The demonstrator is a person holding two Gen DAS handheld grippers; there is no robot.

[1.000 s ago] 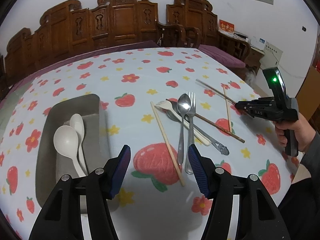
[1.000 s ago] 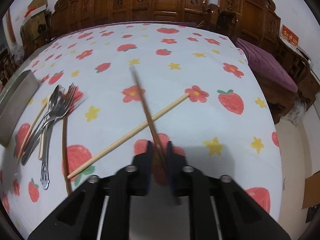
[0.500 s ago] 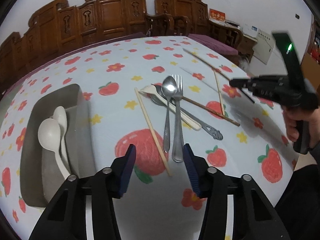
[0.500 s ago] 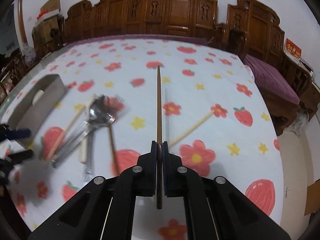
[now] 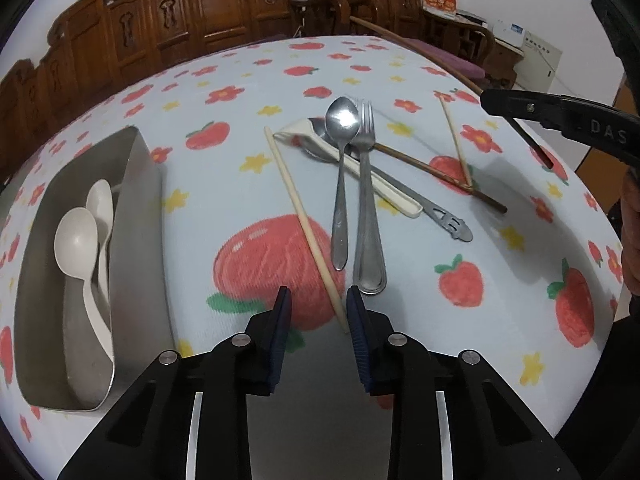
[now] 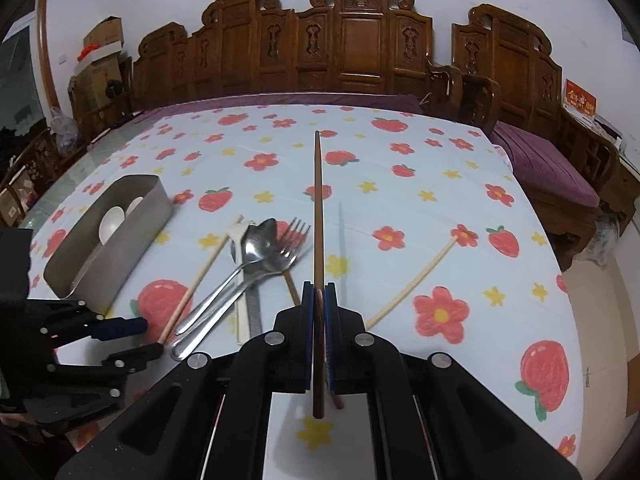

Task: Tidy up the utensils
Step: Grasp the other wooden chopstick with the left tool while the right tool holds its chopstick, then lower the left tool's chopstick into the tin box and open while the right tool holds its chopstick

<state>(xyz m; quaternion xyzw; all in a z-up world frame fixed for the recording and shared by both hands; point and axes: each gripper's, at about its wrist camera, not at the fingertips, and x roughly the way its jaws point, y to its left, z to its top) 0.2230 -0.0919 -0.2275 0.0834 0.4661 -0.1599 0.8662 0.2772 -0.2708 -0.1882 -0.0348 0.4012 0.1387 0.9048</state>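
1. Jaws of the left gripper [image 5: 316, 304] are closing around the near end of a pale chopstick [image 5: 304, 224] that lies flat on the cloth [image 5: 400, 360]. Its tip sits between the pads, just beside the right one, not yet pinched; that end is probably chosen because it pokes clear of the pile.
2. Right gripper [image 6: 319, 304] is clamped shut on a dark chopstick [image 6: 317, 208], held off the table and pointing straight ahead. A grip near one end leaves most of its length free, which should suit sliding it into a holder.
3. Pile in the middle: steel spoon [image 5: 341, 152] and fork [image 5: 366, 184] lie side by side, crossing a white utensil [image 5: 360, 168] and a flat steel handle [image 5: 436, 216]. Another dark chopstick [image 5: 440, 176] runs under them toward the right, so these likely wait until the loose sticks are gone.
4. Second pale chopstick [image 5: 454, 140] lies far right, apart from the pile.
5. Metal tray [image 5: 136, 240] at the left holds two white spoons [image 5: 80, 240], like with like.
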